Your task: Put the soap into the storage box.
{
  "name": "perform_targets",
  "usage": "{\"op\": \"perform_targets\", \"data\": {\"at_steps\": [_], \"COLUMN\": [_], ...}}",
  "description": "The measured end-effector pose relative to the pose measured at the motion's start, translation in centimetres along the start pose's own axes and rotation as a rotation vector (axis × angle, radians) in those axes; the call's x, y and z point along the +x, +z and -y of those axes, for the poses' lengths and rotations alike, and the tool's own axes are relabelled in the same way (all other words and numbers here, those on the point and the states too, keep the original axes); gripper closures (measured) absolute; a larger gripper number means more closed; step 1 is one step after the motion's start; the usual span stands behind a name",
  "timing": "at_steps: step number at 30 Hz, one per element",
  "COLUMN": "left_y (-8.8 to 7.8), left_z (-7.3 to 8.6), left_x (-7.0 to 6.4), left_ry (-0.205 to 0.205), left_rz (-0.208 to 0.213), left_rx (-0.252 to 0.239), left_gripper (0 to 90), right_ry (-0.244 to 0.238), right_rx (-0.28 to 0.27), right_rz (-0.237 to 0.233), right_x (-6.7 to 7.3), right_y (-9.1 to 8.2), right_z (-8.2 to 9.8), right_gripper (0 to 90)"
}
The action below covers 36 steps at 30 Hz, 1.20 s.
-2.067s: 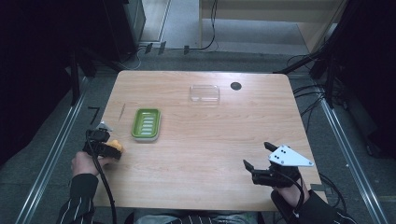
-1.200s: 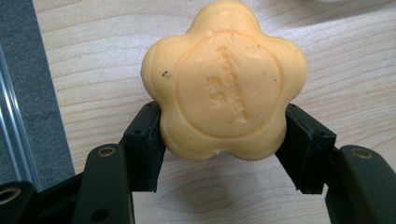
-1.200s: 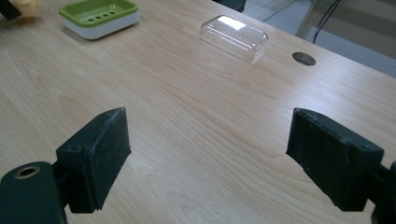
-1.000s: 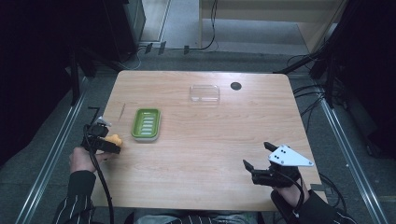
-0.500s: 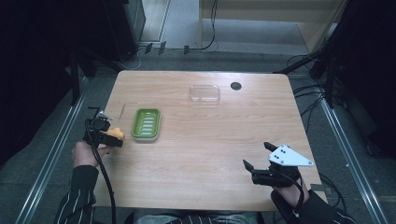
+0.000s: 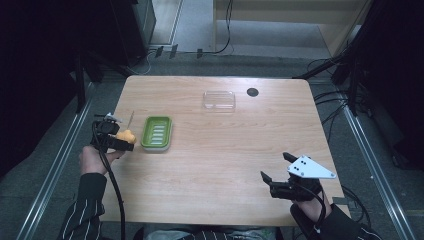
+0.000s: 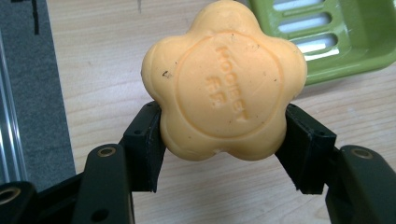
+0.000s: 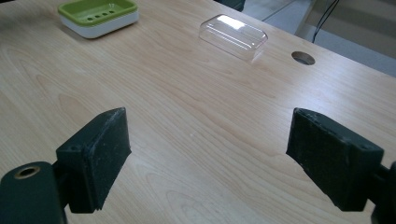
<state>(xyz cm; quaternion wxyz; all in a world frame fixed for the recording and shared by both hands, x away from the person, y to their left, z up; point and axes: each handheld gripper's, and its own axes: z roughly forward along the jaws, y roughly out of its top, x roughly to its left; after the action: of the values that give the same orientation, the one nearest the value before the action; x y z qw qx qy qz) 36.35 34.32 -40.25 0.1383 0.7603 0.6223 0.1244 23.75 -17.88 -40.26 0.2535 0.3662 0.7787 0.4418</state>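
My left gripper point(image 6: 121, 141) clamps the soap point(image 7: 224, 79) by its lobes; tilted, it could slip and miss the dish point(image 6: 157, 133); my right gripper point(image 6: 279, 172) gapes empty

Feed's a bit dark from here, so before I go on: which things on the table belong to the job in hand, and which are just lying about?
In the job:
- orange soap, clamped in the left gripper
- green soap dish, right beside it
- clear lid, probably the dish's cover

Lying about:
- right gripper, open and idle
- round hole in the table
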Motion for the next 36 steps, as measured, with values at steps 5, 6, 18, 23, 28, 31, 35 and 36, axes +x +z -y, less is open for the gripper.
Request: {"op": "perform_targets", "data": {"at_steps": [5, 6, 18, 23, 28, 31, 35, 36], "left_y": [0.1, 0.2, 0.3, 0.3, 0.4, 0.6, 0.9, 1.0], "left_z": [-0.4, -0.6, -2.0, -2.2, -2.7, -3.0, -3.6, -3.7], "left_x": [-0.5, -0.7, -2.0, -2.2, -2.6, -2.9, -3.5, -3.6], "left_ry": [0.02, 0.029, 0.058, 0.062, 0.075, 0.084, 0.101, 0.103], "left_rz": [-0.001, -0.003, 0.018, 0.019, 0.025, 0.033, 0.034, 0.034], "left_rx": [-0.005, -0.003, -0.02, -0.028, -0.04, -0.04, -0.042, -0.04], "left_gripper": [39.7, 39.7, 39.7, 39.7, 39.7, 39.7, 39.7, 39.7], "right_ry": [0.0, 0.001, 0.004, 0.003, 0.008, 0.008, 0.008, 0.01], "right_rx": [0.001, 0.002, 0.005, 0.005, 0.003, 0.004, 0.005, 0.006], "right_rz": [0.001, 0.0, 0.004, 0.008, 0.014, 0.017, 0.018, 0.018], "right_x": [0.0, 0.0, 0.0, -0.1, 0.0, 0.0, 0.0, 0.0], "right_y": [0.0, 0.0, -0.1, -0.2, -0.4, -0.4, -0.5, -0.5], "right_z": [0.0, 0.0, 0.1, 0.2, 0.2, 0.3, 0.3, 0.3], "right_gripper": [13.6, 13.6, 13.6, 13.6, 13.6, 13.6, 13.6, 13.6]}}
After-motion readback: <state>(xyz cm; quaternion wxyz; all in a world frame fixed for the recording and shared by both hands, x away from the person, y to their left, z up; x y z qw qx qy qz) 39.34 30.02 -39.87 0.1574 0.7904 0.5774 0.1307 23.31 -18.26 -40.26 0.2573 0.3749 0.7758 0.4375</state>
